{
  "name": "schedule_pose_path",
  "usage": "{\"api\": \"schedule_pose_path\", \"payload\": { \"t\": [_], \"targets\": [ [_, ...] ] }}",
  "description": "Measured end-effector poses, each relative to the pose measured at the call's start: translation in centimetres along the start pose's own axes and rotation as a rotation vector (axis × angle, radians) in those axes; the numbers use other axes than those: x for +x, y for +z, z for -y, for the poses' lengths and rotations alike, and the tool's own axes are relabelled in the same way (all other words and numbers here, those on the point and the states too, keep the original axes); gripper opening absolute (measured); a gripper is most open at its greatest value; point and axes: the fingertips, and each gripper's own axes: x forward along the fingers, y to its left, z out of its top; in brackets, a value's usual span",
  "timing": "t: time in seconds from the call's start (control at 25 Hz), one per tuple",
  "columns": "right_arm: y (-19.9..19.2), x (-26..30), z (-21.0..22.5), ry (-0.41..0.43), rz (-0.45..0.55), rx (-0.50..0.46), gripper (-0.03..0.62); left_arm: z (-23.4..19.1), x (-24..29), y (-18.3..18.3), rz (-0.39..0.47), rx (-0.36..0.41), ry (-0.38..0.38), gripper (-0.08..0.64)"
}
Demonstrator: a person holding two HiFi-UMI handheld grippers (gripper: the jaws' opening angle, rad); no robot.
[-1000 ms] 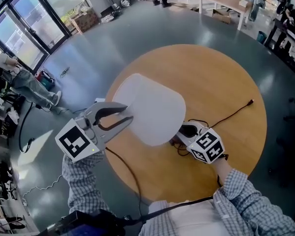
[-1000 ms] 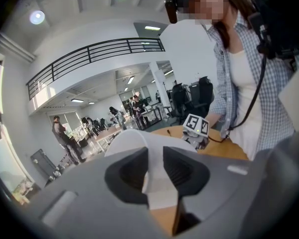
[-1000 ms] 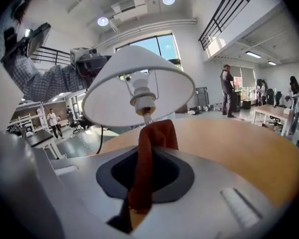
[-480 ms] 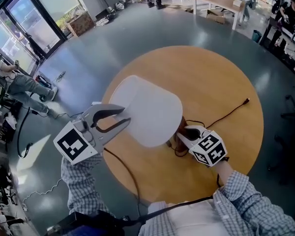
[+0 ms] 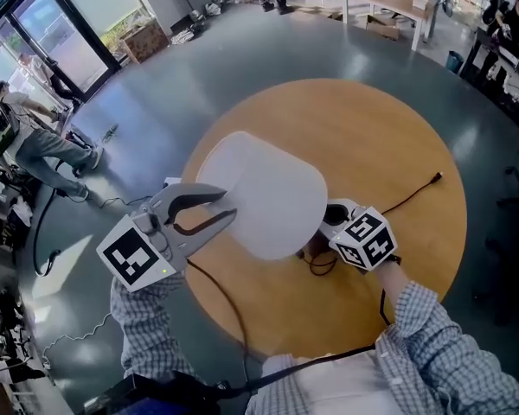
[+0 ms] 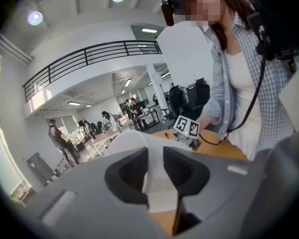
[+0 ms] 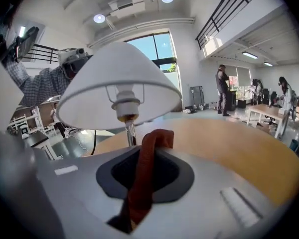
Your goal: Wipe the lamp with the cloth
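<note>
Round wooden table [image 5: 389, 145], white-shaded lamp [image 5: 259, 193] on a chrome stem near its edge, left gripper [image 5: 227, 206] clamped on the shade's rim, right gripper [image 7: 145, 166] nipped shut on a rust-red cloth [image 7: 152, 141]

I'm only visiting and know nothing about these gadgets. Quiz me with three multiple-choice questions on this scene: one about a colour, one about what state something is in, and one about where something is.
1. What colour is the lampshade?
A. Green. B. Black. C. White.

2. What is the left gripper doing?
A. Clamped on the lampshade's rim. B. Wide open, touching nothing. C. Shut tight, empty.

3. Where is the cloth?
A. Between the left gripper's jaws. B. Between the right gripper's jaws. C. Draped over the lampshade.

Answers:
1. C: the lampshade looks white in every view.
2. A: the left gripper view shows the lampshade's edge pinched between the pads.
3. B: the right gripper view shows the reddish-brown strip held in its jaws, below the lampshade.
</note>
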Motion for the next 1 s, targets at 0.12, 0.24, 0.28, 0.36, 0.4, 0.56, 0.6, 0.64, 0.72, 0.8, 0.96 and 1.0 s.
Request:
{"api": "schedule_pose_path", "payload": {
  "t": [0.12, 0.24, 0.28, 0.36, 0.4, 0.56, 0.6, 0.64, 0.72, 0.8, 0.96, 1.0],
  "targets": [
    [-4.1, -0.1, 1.0, -0.034, -0.085, 0.05, 0.048, -0.1, 0.1, 0.1, 0.016, -0.014, 0.0, 0.095],
    [-7.0, -0.7, 1.3, -0.056, -0.123, 0.115, 0.048, -0.1, 0.0, 0.4, 0.025, -0.007, -0.008, 0.095],
    [-7.6, -1.0, 1.4, -0.062, -0.129, 0.133, 0.048, 0.0, 0.2, 0.6, 0.024, 0.006, -0.014, 0.095],
    [-9.0, -1.7, 1.7, -0.078, -0.149, 0.151, 0.048, 0.6, 0.7, 1.3, 0.023, 0.044, -0.033, 0.095],
    [-9.6, -2.1, 1.9, -0.087, -0.16, 0.16, 0.048, 1.0, 1.1, 1.7, 0.022, 0.068, -0.047, 0.095],
    [-10.9, -2.7, 2.0, -0.1, -0.184, 0.19, 0.048, 2.3, 2.4, 3.4, -0.002, 0.168, -0.097, 0.095],
    [-10.7, -2.9, 1.9, -0.097, -0.176, 0.191, 0.048, 2.6, 2.6, 3.7, -0.012, 0.185, -0.105, 0.095],
    [-10.3, -3.2, 1.7, -0.094, -0.159, 0.197, 0.048, 3.0, 2.8, 3.9, -0.022, 0.199, -0.111, 0.095],
    [-9.3, -4.1, 1.7, -0.099, -0.115, 0.227, 0.048, 3.8, 3.2, 4.4, -0.03, 0.228, -0.121, 0.095],
    [-8.2, -5.6, 2.2, -0.119, -0.068, 0.27, 0.048, 4.7, 3.7, 5.0, -0.021, 0.252, -0.133, 0.095],
    [-6.5, -9.6, 3.9, -0.181, 0.018, 0.317, 0.048, 6.7, 4.8, 5.9, -0.019, 0.3, -0.16, 0.097],
    [-6.1, -10.5, 4.4, -0.196, 0.038, 0.315, 0.048, 7.2, 5.0, 6.0, -0.029, 0.313, -0.166, 0.097]
  ]
}}
